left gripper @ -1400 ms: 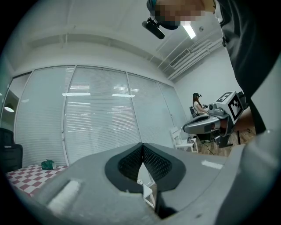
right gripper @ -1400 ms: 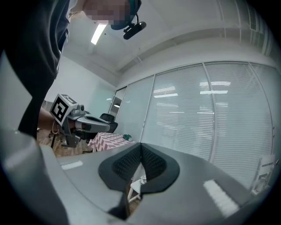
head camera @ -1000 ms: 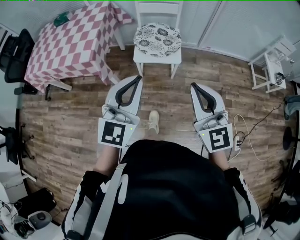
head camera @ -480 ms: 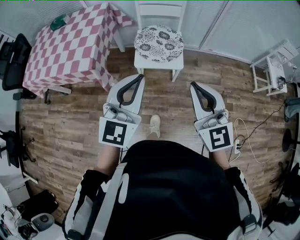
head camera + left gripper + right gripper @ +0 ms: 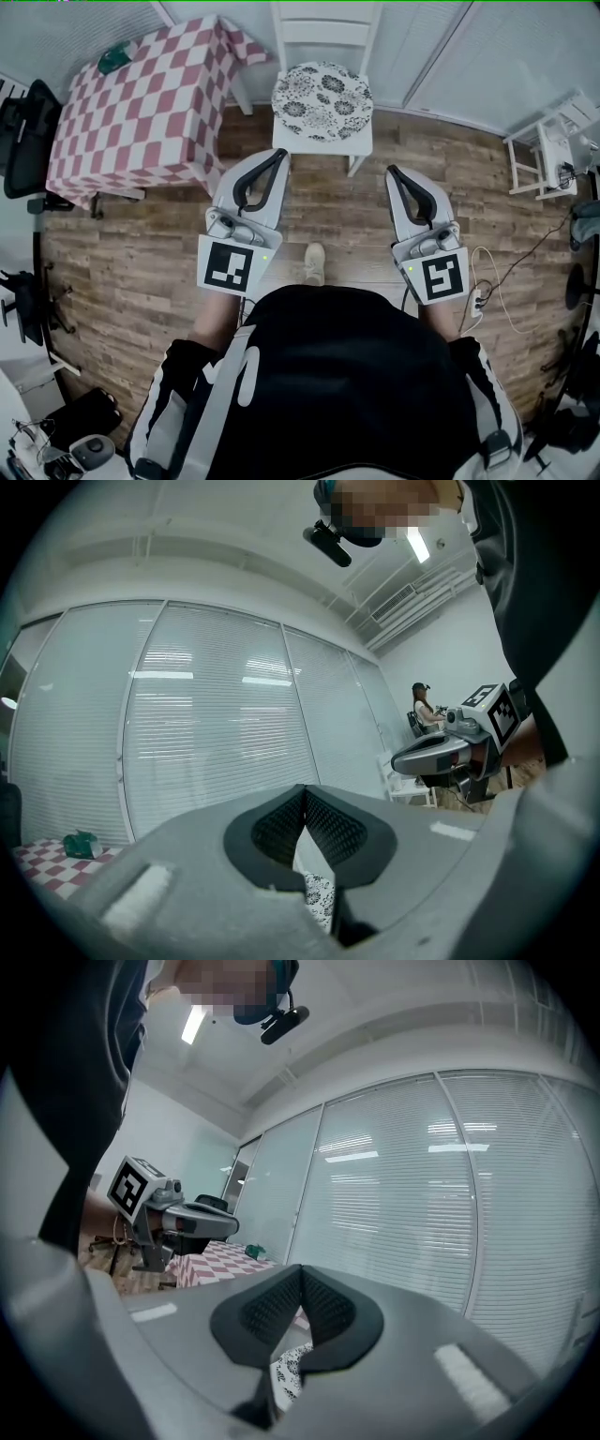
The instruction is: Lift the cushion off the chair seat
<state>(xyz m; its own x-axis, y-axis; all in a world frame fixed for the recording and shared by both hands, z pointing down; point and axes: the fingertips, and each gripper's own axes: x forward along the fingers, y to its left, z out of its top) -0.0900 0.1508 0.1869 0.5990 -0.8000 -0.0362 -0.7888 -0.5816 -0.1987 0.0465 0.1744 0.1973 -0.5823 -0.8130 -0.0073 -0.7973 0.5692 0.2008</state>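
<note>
The wood-plank floor [image 5: 141,253] carried a white chair [image 5: 314,150] and, near it, a checked-cloth table [image 5: 141,103]. A round floral cushion [image 5: 322,89] lay on the chair seat, and a small green object [image 5: 116,58] sat near the table's far corner.

My left gripper [image 5: 279,154] and right gripper [image 5: 392,172] have smooth, matt pale-grey plastic shells. Their pads [image 5: 279,825] are black and finely ribbed, like rubber. At top centre, the cushion [image 5: 322,89] is matt flowered cloth, on a chair [image 5: 324,142] painted smooth white. Upper left, the tablecloth [image 5: 141,103] is checked fabric. The floor [image 5: 131,253] is grainy wood plank with a low sheen.
</note>
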